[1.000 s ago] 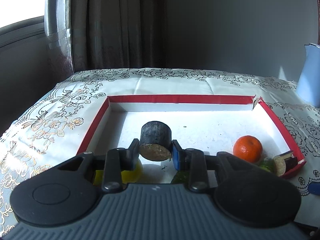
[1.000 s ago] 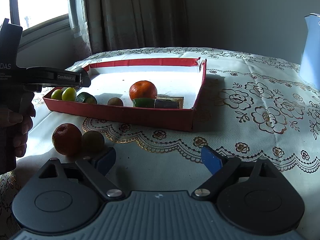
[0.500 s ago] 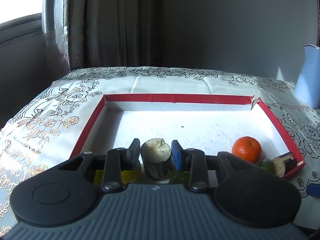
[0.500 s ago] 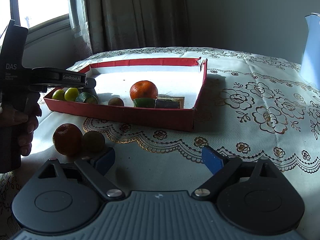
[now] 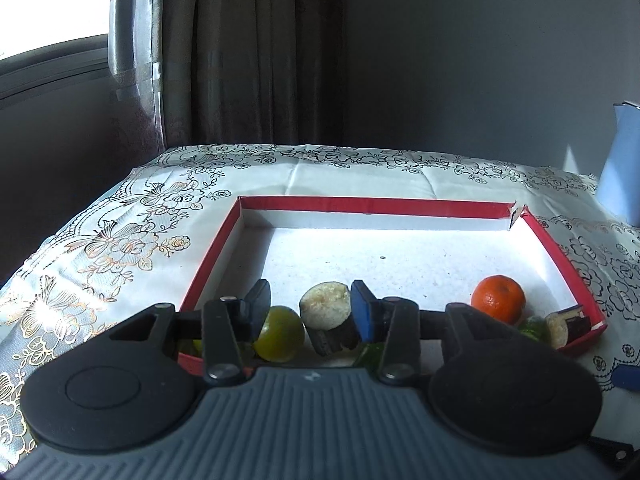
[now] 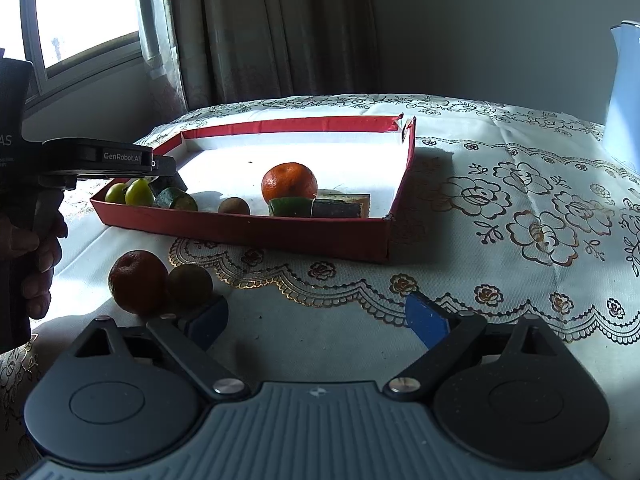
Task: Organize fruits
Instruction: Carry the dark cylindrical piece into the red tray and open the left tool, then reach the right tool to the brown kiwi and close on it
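The left gripper (image 5: 310, 308) hangs over the near left corner of the red tray (image 5: 362, 205), its jaws having just been opening; the dark-skinned cut piece (image 5: 328, 322) sits between them, pale cut face up, close against the blue right pad while the left pad stands clear of it, so nothing is pinched. At about nine o'clock from that piece lies a yellow-green fruit (image 5: 280, 334), just beside it, with a green wedge (image 5: 372, 354) showing under the right finger at about five o'clock. Over at three o'clock, toward the tray's right wall, an orange (image 5: 498, 298) rests near another cut dark piece (image 5: 564, 322) in the near right corner. Seen from the right wrist, the right gripper (image 6: 316, 320) is spread wide above the floral tablecloth (image 6: 500, 208) with nothing between its pads. At its ten o'clock, outside the tray, a second orange (image 6: 138, 282) and a small brownish-green fruit (image 6: 189, 285) touch each other (the fruit just beside the left fingertip). A hand (image 6: 36, 256) grips the left tool's handle at nine o'clock. A pale blue jug (image 6: 624, 80) stands at the table's far right, about two o'clock.
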